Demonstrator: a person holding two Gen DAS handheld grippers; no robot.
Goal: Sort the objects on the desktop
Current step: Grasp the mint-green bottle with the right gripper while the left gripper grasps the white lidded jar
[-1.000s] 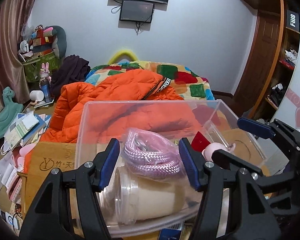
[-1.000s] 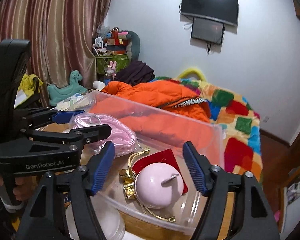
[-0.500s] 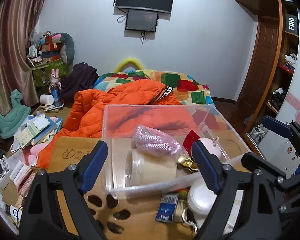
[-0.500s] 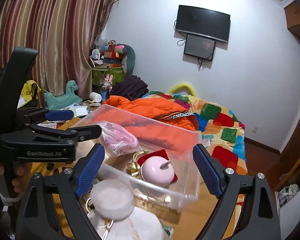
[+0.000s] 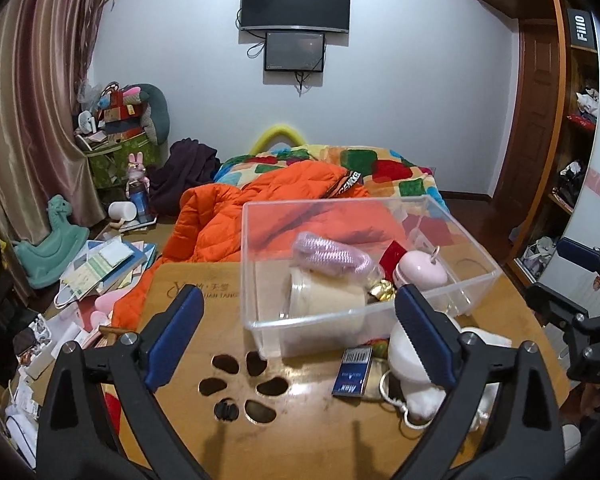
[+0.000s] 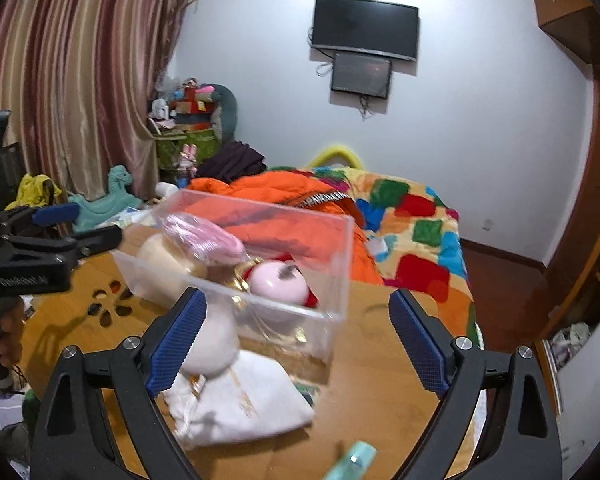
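Clear bin on round wooden tabletop, both tools apart from it

The tabletop [image 5: 308, 432] had bare wood at its near left around the paw-shaped cutouts [image 5: 244, 384]; the clear plastic bin [image 5: 340, 312] stood toward the far edge, holding a pink rope bundle [image 5: 332, 250], a jar and a pink round case [image 5: 420, 270]. The left tool [image 5: 296, 336] was still spreading, nothing between its pads; the right tool [image 6: 296, 340] stood wide, empty.

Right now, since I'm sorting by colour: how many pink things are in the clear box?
2. A pink rope bundle lies on the jar; a pink round case sits to its right. Others may be hidden underneath.
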